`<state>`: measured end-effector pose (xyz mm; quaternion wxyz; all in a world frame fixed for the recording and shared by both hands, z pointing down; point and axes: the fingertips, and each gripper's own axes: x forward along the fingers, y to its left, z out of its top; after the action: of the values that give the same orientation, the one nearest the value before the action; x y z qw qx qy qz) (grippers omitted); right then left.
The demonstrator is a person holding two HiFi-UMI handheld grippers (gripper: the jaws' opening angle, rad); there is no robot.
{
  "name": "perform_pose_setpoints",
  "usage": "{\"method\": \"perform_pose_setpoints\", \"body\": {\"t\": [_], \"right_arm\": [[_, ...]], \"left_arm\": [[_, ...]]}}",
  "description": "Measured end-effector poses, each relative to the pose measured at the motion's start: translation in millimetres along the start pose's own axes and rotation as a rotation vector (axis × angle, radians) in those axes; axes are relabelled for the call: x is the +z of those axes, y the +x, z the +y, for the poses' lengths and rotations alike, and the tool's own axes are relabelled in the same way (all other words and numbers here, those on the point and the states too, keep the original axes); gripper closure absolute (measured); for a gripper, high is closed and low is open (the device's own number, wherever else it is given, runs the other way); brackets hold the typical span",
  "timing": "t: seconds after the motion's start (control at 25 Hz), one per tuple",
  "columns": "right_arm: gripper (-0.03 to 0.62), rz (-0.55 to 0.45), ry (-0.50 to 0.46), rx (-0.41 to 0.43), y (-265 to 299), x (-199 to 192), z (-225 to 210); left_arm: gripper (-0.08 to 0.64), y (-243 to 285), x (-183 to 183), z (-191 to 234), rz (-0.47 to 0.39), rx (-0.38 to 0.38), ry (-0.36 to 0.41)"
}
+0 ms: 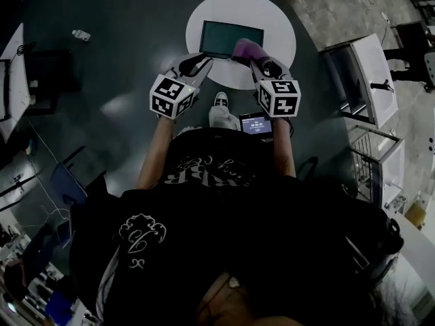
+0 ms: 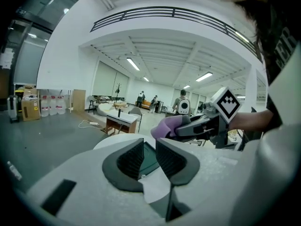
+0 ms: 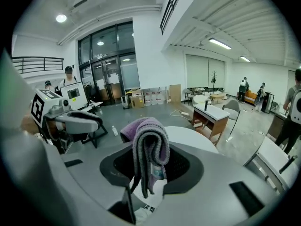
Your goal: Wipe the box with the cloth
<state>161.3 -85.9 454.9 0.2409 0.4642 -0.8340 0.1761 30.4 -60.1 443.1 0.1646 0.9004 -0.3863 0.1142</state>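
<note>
Dim hall floor all round, with a round white table [image 1: 279,26] at twelve o'clock of the person. Lying on it: a dark shallow box [image 1: 224,38], long axis running nine to three. Right gripper [image 1: 264,65] at the box's five o'clock corner, clenched on a folded purple cloth [image 1: 246,47] that drapes over the jaw tips and overlaps the box's near right edge; touching or just above, hard to say. Left gripper [image 1: 194,64] at the seven o'clock corner, jaws a narrow gap apart, grasping nothing, only the box's greenish floor showing through the gap. Box at twelve o'clock from each claw; right one better placed for the wipe, judging by the cloth. Calls for a sweep along the long axis, three towards nine, with the left free to steady the near rim.
</note>
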Motion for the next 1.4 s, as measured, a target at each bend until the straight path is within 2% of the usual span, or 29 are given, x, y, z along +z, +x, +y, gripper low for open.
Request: {"method": "perform_pose_setpoints", "body": {"t": [0.36,0.68,1.0,1.2,1.4], "right_arm": [[0.469,0.079,-0.099,0.143,67,7,-36],[0.469,0.132,-0.14,0.206,136,10,-18],[0.469,0.192,-0.239,0.223,193,7,16],[0.469,0.246,-0.365,0.22,222,-4,31],[0.469,0.283,-0.502,0.206,223,-11,31]], "left_arm": [[0.486,44,5,19,0.059,0.081,-0.024],[0.486,37,-2,47,0.096,0.134,-0.056],[0.486,49,6,74,0.133,0.077,-0.008],[0.486,47,10,98,0.134,0.055,-0.011],[0.486,45,2,113,0.148,0.014,-0.03]]}}
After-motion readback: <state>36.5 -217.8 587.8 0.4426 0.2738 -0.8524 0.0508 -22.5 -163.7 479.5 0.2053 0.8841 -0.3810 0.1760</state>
